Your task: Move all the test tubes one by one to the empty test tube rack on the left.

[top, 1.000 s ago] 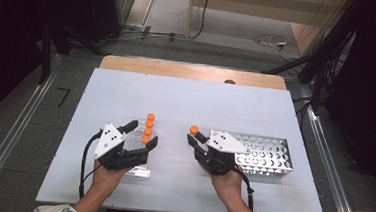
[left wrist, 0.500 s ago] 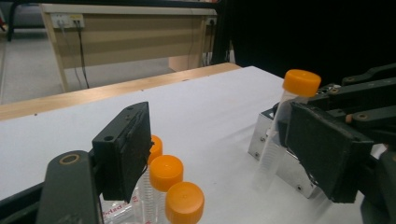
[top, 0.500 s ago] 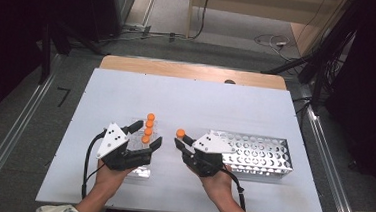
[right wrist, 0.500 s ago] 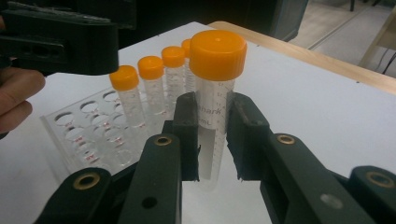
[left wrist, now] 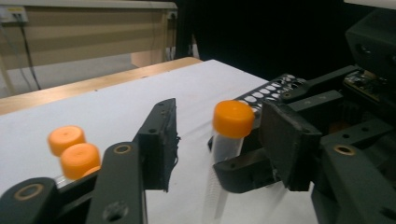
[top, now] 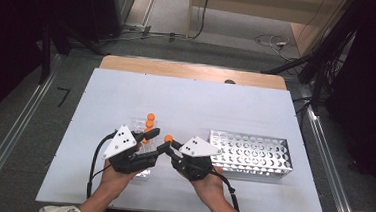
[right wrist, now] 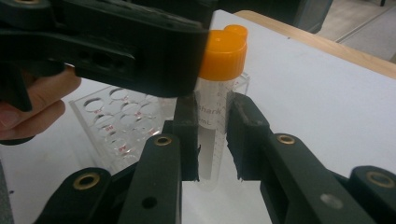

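High view: the right gripper (top: 169, 146) holds an orange-capped tube (top: 168, 138) between the clear rack (top: 142, 125) and metal rack (top: 253, 153).

Left gripper view: the left gripper (left wrist: 219, 135), jaws apart and just closing, straddles the orange cap.

Right gripper view: jaws clamp the clear, graduated tube (right wrist: 212, 116) upright.

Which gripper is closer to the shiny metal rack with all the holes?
Right. The right gripper sits beside the metal rack; the left gripper is farther, by the clear rack.
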Available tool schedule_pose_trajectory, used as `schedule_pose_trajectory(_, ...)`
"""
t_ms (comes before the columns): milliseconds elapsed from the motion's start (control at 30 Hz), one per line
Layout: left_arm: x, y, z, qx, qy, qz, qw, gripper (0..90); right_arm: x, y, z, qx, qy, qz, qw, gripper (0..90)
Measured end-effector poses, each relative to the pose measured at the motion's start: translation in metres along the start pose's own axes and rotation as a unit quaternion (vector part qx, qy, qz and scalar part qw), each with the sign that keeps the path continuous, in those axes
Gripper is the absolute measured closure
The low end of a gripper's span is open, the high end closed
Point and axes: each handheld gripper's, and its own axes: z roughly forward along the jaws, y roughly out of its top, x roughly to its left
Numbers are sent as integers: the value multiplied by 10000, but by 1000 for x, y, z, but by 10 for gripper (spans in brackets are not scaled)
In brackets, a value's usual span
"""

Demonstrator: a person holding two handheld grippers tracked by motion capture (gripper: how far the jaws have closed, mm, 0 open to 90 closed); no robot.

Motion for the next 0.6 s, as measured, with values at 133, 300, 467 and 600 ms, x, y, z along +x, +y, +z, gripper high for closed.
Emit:
schedule_pose_trajectory(133, -2, 0, 2, 43, -104, 45, 9999, 562, 3, 0, 1, 16, 58, -44, 10000, 720)
schedule_pose_trajectory(300, -3, 0, 2, 50, -122, 98, 9999, 664, 5, 0, 1, 7, 116, -71, 9999, 720)
schedule_pose_trajectory(467, -2, 1, 1, 34, -122, 100, 9999, 692, 5, 0, 1, -10, 147, -74, 9999, 715)
schedule_pose_trajectory(600, 0, 4, -4, -36, -66, 76, 9999, 696, 4, 1, 0, 13, 153, 39, 9999, 502)
